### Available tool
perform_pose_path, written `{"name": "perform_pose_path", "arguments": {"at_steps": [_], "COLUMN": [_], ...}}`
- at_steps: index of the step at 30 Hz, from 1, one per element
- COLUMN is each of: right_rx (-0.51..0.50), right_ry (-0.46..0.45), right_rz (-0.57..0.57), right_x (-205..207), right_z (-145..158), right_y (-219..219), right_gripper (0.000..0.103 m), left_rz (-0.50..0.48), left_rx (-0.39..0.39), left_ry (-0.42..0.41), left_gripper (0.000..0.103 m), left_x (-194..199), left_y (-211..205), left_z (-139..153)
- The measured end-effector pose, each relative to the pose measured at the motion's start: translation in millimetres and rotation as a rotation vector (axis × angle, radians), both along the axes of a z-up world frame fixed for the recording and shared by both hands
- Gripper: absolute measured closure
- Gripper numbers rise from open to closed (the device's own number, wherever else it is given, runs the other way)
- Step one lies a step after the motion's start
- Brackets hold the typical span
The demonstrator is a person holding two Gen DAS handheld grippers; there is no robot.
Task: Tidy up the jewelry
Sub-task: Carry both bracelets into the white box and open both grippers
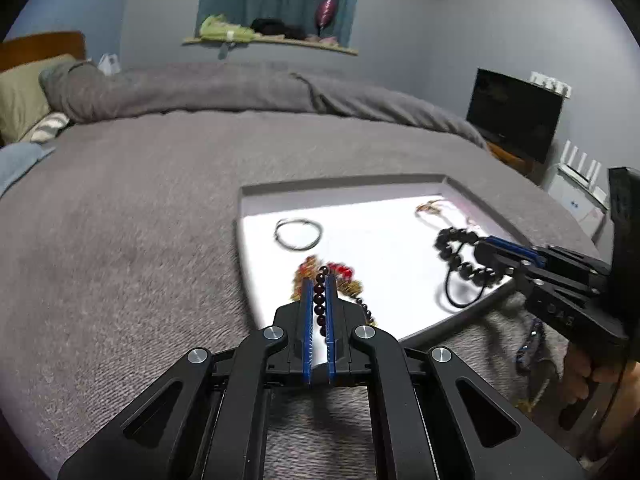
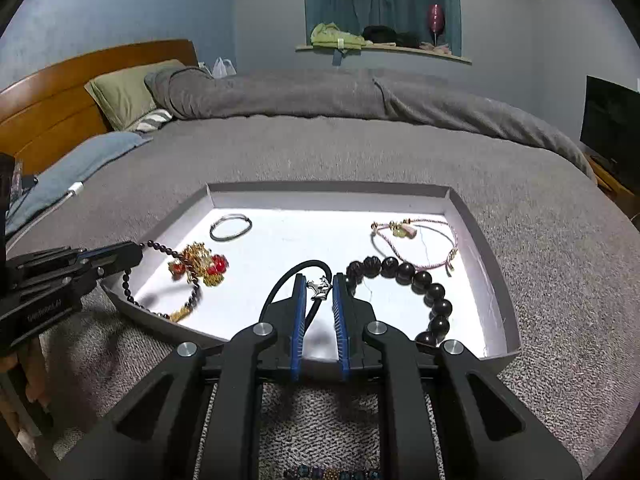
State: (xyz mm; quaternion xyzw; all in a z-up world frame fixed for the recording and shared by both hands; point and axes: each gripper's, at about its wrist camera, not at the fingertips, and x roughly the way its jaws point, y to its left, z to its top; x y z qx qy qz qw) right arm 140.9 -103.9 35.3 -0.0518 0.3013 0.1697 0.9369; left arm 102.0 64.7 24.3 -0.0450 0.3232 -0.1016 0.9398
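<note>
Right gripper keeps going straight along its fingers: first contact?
Likely the black cord bracelet, its loop lying just past the right gripper; beyond that, bare tray floor. Depth is uncertain.

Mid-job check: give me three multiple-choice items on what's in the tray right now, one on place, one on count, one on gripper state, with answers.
1. Where does the silver bangle lie in the tray?
A. far left part
B. near right corner
C. outside on the blanket

2. How many jewelry pieces does the tray hold?
A. two
B. five
C. eight

3. What is the left hand-held gripper doing?
A. hanging open over the blanket
B. closed on the dark beaded necklace
C. closed on the bangle

Answers:
1 A, it sits near the far left wall.
2 B, bangle, beaded necklace, black cord bracelet, large black bead bracelet, pink cord bracelet.
3 B, beads run between its blue pads.
</note>
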Motion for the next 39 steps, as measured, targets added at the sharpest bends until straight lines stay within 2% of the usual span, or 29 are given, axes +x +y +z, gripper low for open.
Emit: {"name": "perform_pose_path", "arguments": {"at_steps": [3,12,16,20,22,24,25,26,30,33,39], "right_rx": [-0.019,-0.027,-0.023,-0.022,-0.021,-0.017,-0.017,-0.013,-0.006,0.000,0.019], "right_ry": [0.011,0.006,0.005,0.002,0.000,-0.004,-0.004,-0.008,-0.033,-0.046,-0.067], "right_rz": [-0.008,-0.022,-0.029,-0.034,-0.036,-0.038,-0.038,-0.039,-0.043,-0.052,-0.095], "right_x": [1.1,0.2,-1.1,-2.0,-2.9,-4.0,-4.0,-4.8,-9.7,-12.1,-16.1], "right_z": [-6.7,-8.3,-8.2,-7.0,-6.3,-5.1,-5.1,-4.2,2.0,5.4,10.9], "right_y": [3.7,4.0,0.6,-0.8,-1.5,-2.6,-2.6,-3.4,-6.5,-10.2,-27.0], "right_gripper": [0.090,0.090,0.088,0.088,0.087,0.083,0.075,0.073,0.072,0.061,0.048], "left_rz": [-0.006,-0.023,-0.022,-0.014,-0.011,-0.008,-0.002,0.000,-0.005,-0.002,0.014], "left_rx": [0.004,0.092,0.097,0.113,0.123,0.123,0.126,0.127,0.144,0.159,0.173], "left_ry": [0.032,0.016,0.014,0.003,-0.002,-0.006,-0.011,-0.016,-0.049,-0.077,-0.105], "left_gripper": [0.097,0.097,0.096,0.088,0.087,0.084,0.078,0.071,0.059,0.044,0.031], "left_x": [3.6,3.7,4.2,3.6,3.0,2.7,2.1,1.2,-4.1,-7.9,-12.4], "left_y": [-1.0,-16.6,-16.1,-17.8,-18.5,-18.8,-19.0,-19.8,-25.0,-29.1,-33.7], "left_z": [-8.2,-11.2,-11.1,-10.4,-10.0,-9.5,-8.9,-8.3,-4.2,-1.2,2.1]}}
